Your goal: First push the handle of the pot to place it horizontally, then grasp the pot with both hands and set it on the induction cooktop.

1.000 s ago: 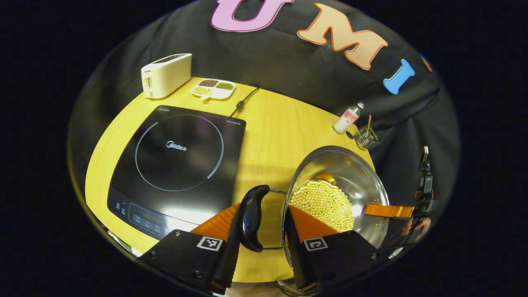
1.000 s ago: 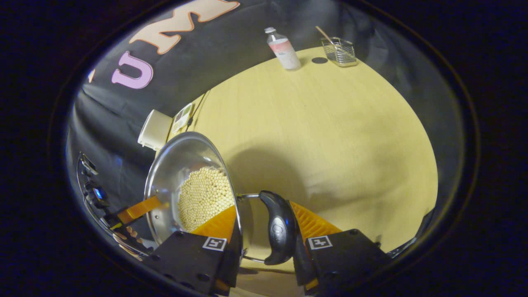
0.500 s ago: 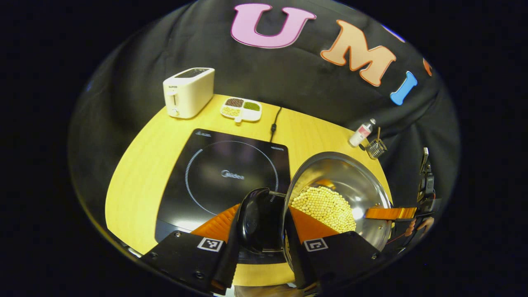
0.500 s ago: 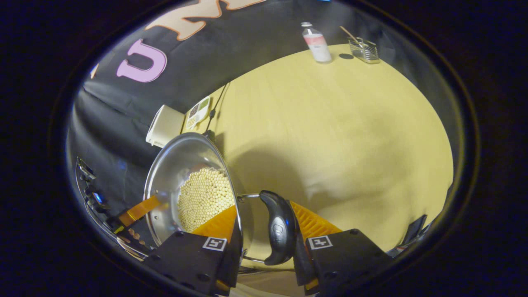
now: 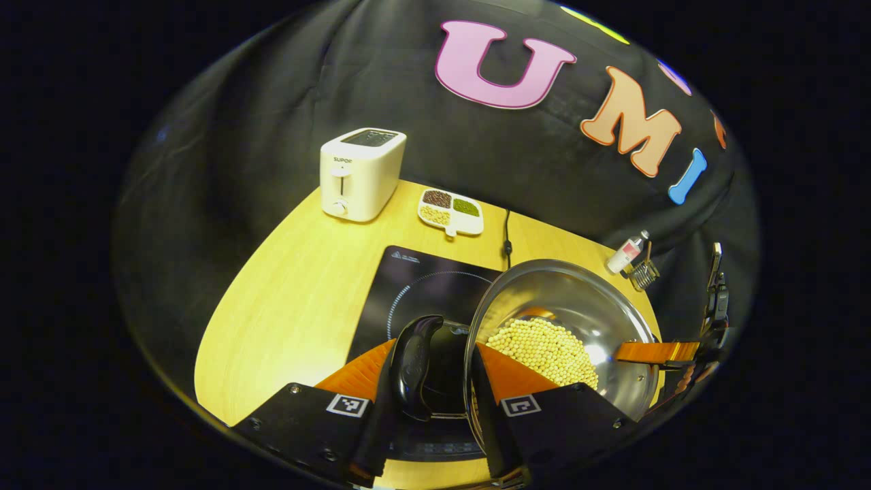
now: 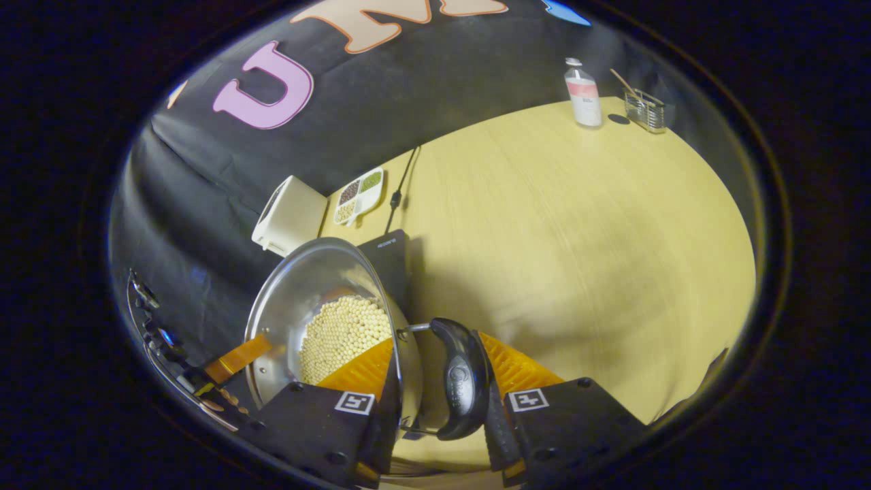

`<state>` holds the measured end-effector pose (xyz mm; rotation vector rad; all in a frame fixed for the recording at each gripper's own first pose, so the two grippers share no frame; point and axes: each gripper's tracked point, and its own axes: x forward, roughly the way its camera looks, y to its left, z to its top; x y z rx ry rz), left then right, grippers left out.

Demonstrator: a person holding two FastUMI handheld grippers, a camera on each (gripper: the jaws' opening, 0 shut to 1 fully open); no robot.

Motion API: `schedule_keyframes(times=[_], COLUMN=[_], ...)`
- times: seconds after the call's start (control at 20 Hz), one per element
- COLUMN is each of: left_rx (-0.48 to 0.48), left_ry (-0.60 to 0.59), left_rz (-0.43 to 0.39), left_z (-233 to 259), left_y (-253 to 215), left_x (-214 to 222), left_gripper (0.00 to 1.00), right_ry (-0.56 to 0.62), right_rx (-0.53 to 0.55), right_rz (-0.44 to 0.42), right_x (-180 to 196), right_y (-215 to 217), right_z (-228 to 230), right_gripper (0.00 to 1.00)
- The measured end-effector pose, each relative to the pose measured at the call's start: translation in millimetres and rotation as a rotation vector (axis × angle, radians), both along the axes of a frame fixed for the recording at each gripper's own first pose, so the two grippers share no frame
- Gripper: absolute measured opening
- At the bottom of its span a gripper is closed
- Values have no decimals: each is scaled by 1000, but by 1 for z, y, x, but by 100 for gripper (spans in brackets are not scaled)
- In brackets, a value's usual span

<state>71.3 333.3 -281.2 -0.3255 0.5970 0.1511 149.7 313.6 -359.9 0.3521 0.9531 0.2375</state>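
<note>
Pot carried over cooktop, both jaws clamped on its side handles.
Left gripper view: left gripper (image 5: 442, 381) grips handle (image 5: 414, 367); pot (image 5: 565, 327) of loose beads (image 5: 548, 347) above induction cooktop (image 5: 422, 286) — tilt risks spill.
Right gripper view: right gripper (image 6: 435, 401) grips other handle (image 6: 461, 381); uneven lowering could slip the pot onto the table (image 6: 578, 238).

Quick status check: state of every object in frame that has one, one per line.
Pot: held by both grippers over the cooktop's edge, filled with pale beads.
Left gripper: shut on the pot's side handle.
Right gripper: shut on the other handle.
Cooktop: flat on the table, nothing resting on its ring.
Toaster: upright, slots empty.
Bottle: upright, capped.
Snack tray: compartments filled.
</note>
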Motion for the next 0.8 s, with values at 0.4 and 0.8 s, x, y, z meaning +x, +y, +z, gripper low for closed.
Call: schedule_keyframes(times=[0.4, 0.8], left_rx=[-23, -30], left_ry=[-15, -32], left_rz=[52, 64], left_z=[-22, -30], left_y=[38, 55], left_x=[17, 36], left_gripper=[54, 56], right_ry=[-66, -93], right_rx=[-47, -53], right_rz=[-2, -21], right_x=[20, 37], right_y=[39, 55], right_z=[-20, -31], right_gripper=[57, 57])
